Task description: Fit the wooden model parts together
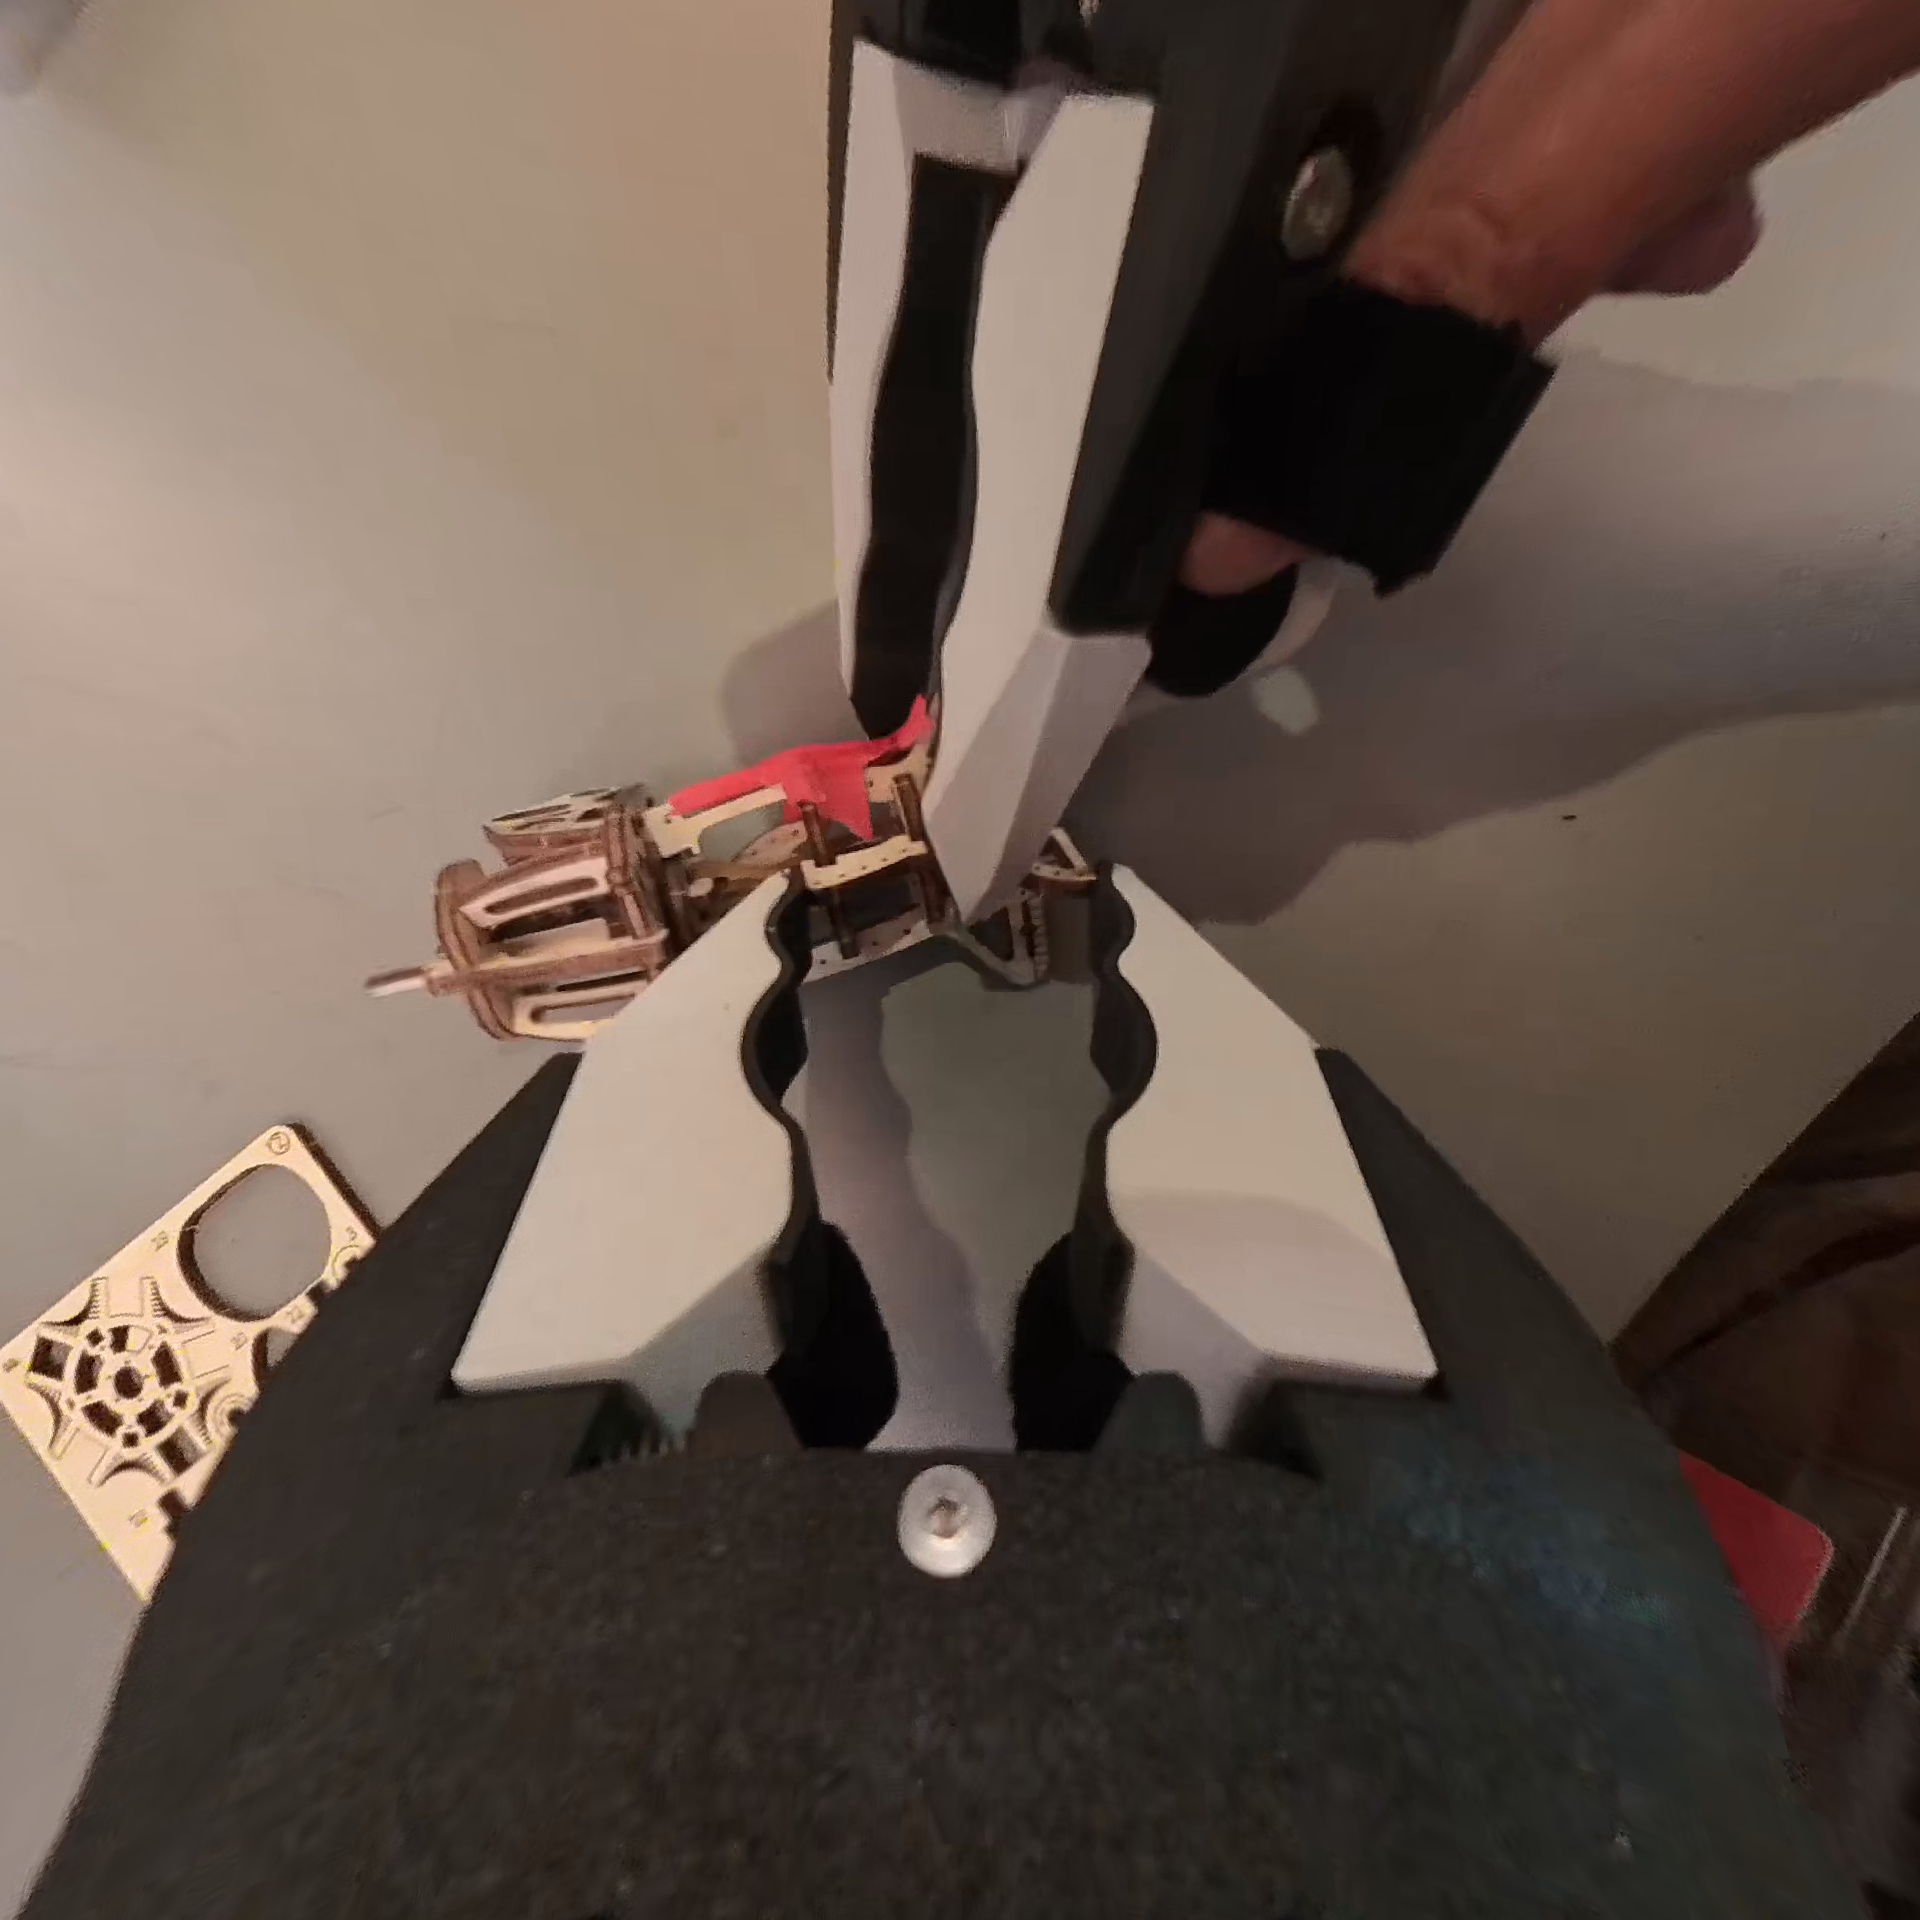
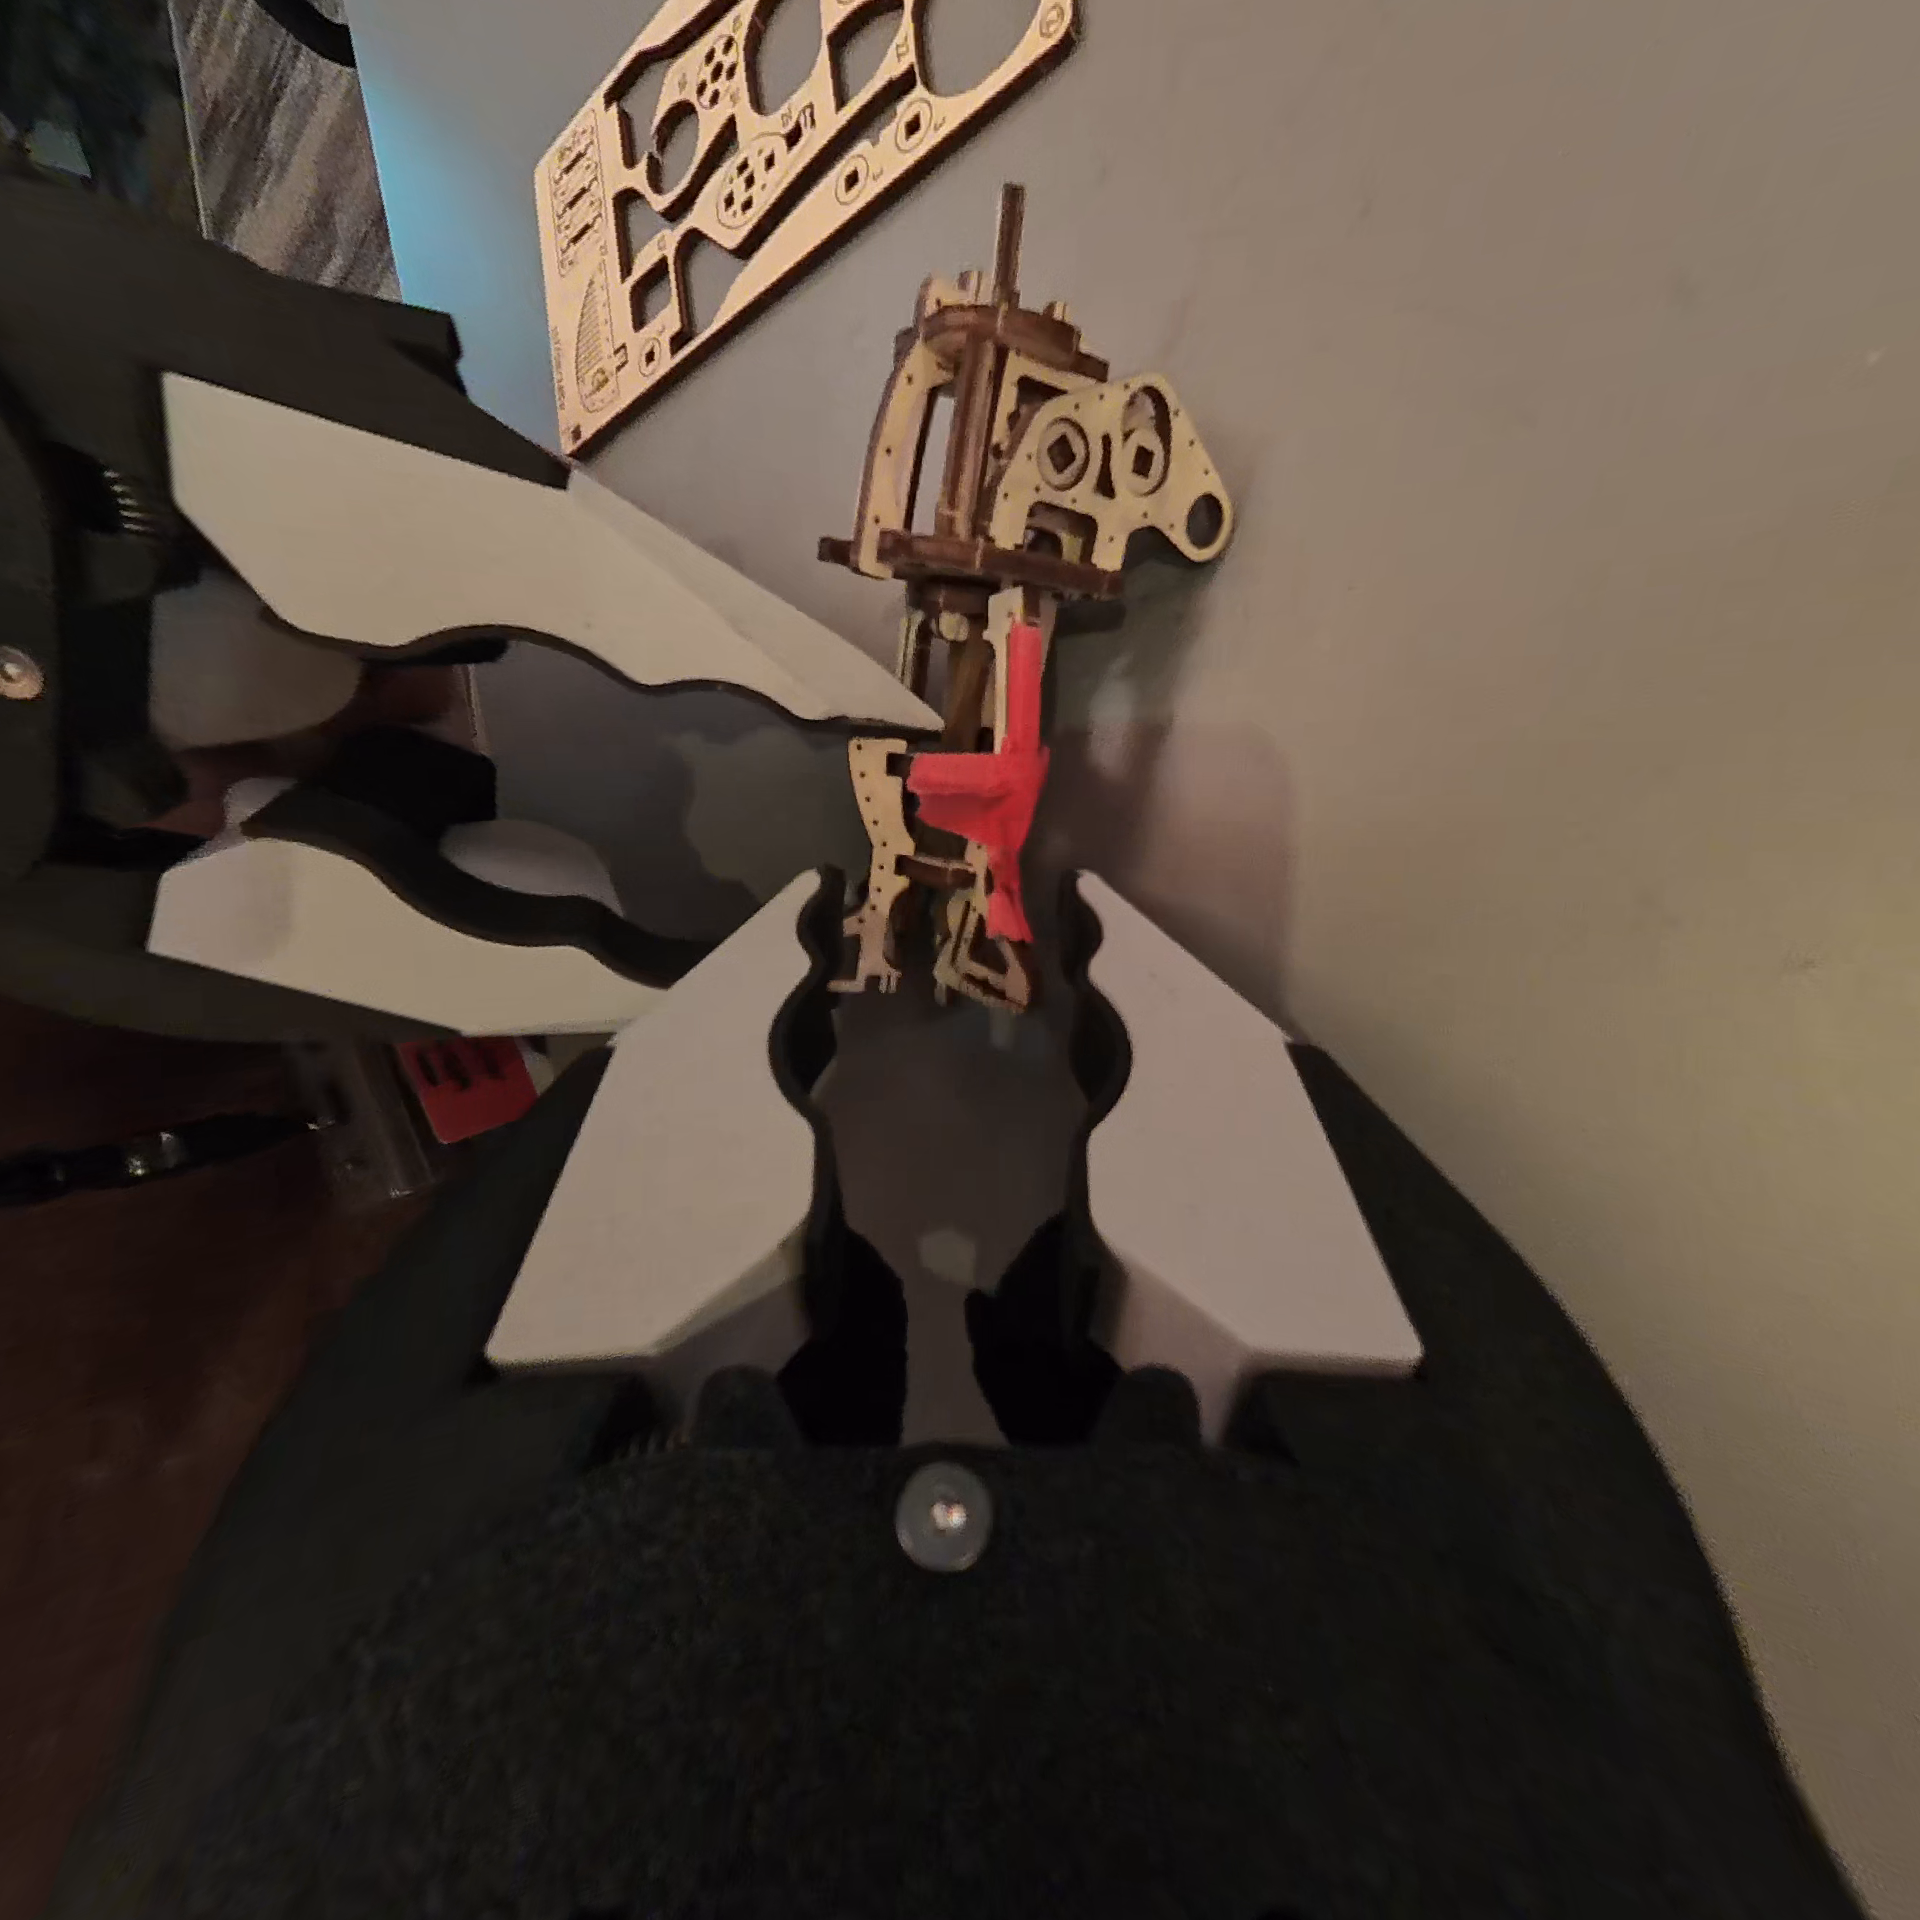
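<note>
Wooden model (image 1: 727, 883) with red tape (image 2: 982, 800) on table (image 1: 364, 468), end between parted right gripper (image 2: 940, 914); left gripper (image 1: 945, 914) wide, alongside; best closed gently on frame.

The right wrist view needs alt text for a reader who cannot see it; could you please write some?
A wooden model with a red piece stands between the open fingertips of the right tool on a grey table. The left tool, also open, reaches in from the left, its upper tip at the model. A punched-out wooden parts sheet lies behind.
</note>
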Tool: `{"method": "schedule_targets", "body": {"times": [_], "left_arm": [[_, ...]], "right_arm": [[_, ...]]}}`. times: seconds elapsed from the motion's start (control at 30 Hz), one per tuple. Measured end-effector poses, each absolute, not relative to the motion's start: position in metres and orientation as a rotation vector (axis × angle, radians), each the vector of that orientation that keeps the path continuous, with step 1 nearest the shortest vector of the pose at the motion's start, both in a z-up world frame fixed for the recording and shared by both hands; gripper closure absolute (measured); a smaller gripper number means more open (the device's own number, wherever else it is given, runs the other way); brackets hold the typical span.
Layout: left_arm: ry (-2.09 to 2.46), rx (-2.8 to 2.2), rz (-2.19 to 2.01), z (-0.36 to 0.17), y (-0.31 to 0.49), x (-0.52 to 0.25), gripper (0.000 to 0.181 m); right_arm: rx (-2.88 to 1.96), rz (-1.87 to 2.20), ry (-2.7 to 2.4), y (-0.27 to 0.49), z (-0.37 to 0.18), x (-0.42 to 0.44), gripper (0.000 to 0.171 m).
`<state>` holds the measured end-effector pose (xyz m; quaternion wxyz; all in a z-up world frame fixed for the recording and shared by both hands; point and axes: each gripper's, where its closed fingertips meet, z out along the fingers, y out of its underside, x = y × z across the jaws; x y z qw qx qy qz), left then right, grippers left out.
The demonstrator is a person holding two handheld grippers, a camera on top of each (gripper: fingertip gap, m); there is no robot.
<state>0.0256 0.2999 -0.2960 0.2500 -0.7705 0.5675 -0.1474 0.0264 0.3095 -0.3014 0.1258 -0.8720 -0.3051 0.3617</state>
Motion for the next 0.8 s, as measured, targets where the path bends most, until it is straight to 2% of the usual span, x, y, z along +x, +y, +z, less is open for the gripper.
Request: {"method": "schedule_targets", "body": {"times": [0.03,0.3,0.43,0.53,0.6,0.67,0.8], "left_arm": [[1.542,-2.104,-0.405,-0.295,0.3,0.027,0.13],[1.569,-2.231,-0.328,-0.296,0.3,0.022,0.13],[1.624,-2.222,-0.273,-0.298,0.3,0.021,0.13],[1.647,-2.228,-0.255,-0.298,0.3,0.02,0.13],[1.667,-2.229,-0.24,-0.298,0.3,0.019,0.13],[1.685,-2.234,-0.231,-0.298,0.299,0.019,0.13],[1.687,-2.257,-0.257,-0.298,0.299,0.019,0.13]], "right_arm": [[-2.537,1.063,-0.894,0.308,-0.302,0.024,0.131],[-2.539,1.113,-0.838,0.307,-0.302,0.018,0.138],[-2.505,1.114,-0.781,0.317,-0.299,0.014,0.127],[-2.48,1.117,-0.766,0.323,-0.299,0.009,0.126],[-2.468,1.102,-0.779,0.324,-0.3,0.005,0.128],[-2.47,1.036,-0.8,0.326,-0.303,0.007,0.137],[-2.459,1.052,-0.792,0.326,-0.303,0.007,0.137]]}}
